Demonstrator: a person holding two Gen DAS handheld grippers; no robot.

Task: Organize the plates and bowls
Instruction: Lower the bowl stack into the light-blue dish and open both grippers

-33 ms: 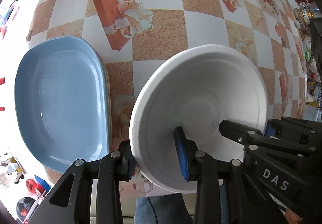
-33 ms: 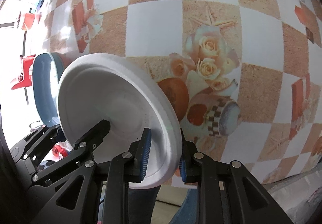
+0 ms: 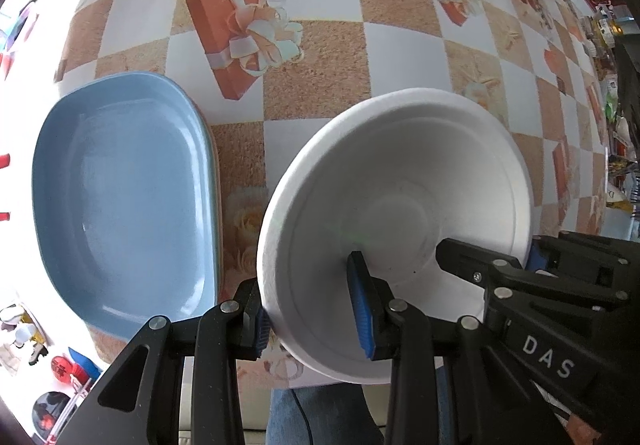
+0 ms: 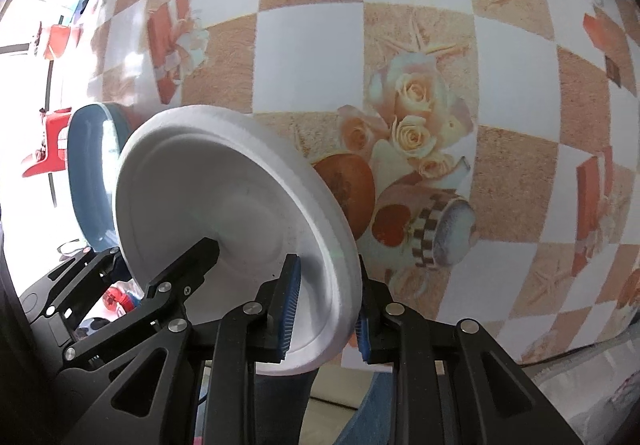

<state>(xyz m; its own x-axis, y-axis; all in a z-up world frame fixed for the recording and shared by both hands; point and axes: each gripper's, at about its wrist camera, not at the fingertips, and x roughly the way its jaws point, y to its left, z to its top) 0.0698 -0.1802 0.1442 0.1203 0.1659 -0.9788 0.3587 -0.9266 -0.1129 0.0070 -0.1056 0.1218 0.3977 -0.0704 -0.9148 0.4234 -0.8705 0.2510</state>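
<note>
A white foam bowl [image 3: 400, 213] is held above the table between both grippers. My left gripper [image 3: 312, 321] is shut on its near-left rim, one blue pad inside and one outside. My right gripper [image 4: 324, 313] is shut on the opposite rim of the same bowl [image 4: 224, 205]; it also shows at the right in the left wrist view [image 3: 532, 269]. A light blue rounded-square plate [image 3: 120, 201] lies on the table left of the bowl, on top of another plate whose edge shows beneath; it shows too in the right wrist view [image 4: 88, 165].
The table carries a checked cloth [image 3: 320, 65] printed with gift boxes, roses and starfish. Its near edge runs just below the bowl. Small cluttered items [image 3: 612, 45] stand along the far right side. Red chairs [image 4: 52, 133] show beyond the table's left edge.
</note>
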